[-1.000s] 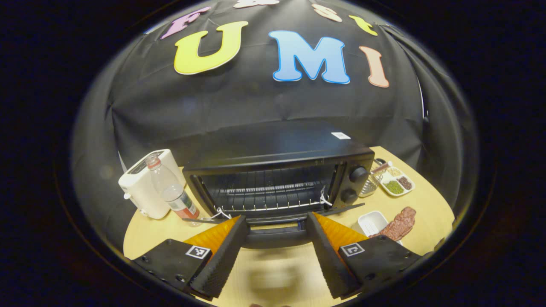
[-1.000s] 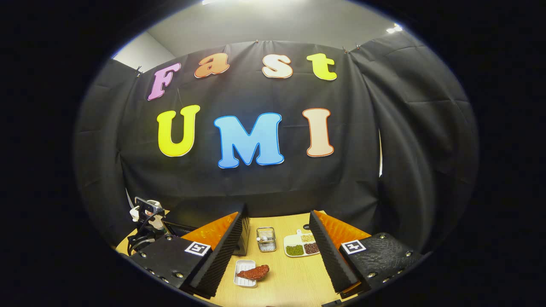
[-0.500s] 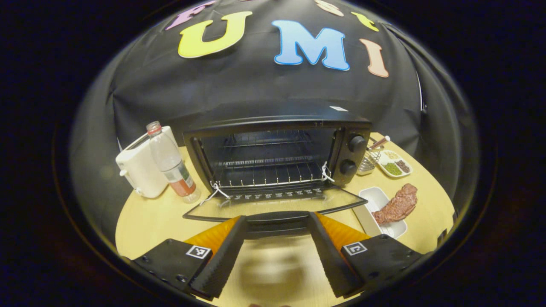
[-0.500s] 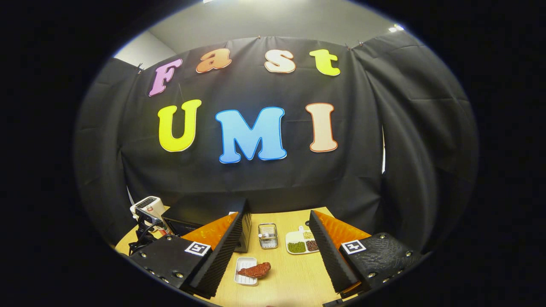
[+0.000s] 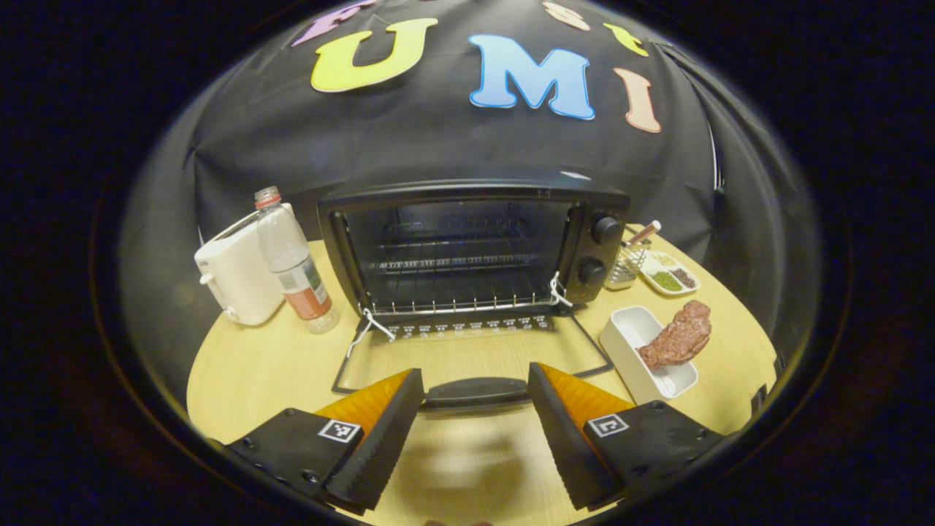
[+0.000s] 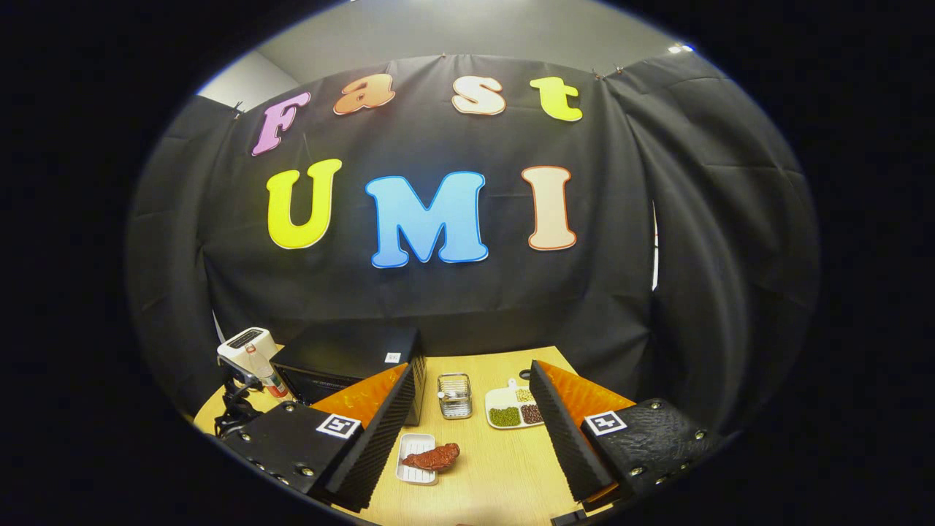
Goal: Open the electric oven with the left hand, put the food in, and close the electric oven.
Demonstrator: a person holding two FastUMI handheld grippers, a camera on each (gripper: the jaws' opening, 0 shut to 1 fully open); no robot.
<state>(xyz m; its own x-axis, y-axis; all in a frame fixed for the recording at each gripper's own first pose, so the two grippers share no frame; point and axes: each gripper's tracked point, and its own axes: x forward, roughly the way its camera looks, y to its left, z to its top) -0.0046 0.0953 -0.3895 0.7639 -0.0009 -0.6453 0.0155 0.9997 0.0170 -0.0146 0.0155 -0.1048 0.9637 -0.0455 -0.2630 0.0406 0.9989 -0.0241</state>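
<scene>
Left gripper (image 5: pixel 473 409) spread wide, door handle (image 5: pixel 476 391) between its fingers, unclamped. Oven door (image 5: pixel 467 358) lies fully down. Right gripper (image 6: pixel 467 431) open, empty. Meat (image 5: pixel 677 340) rests across white dish (image 5: pixel 637 347) beside oven (image 5: pixel 475 245). Recommend withdrawing straight back, clearing the handle.

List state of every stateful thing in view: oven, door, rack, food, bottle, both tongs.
electric oven: open, cavity holds no food
oven door: folded down flat
wire rack: inside, bare
meat: lying across the white tray rim, not in oven
water bottle: upright, capped
left tongs: open, straddling the door handle
right tongs: open, holding nothing
</scene>
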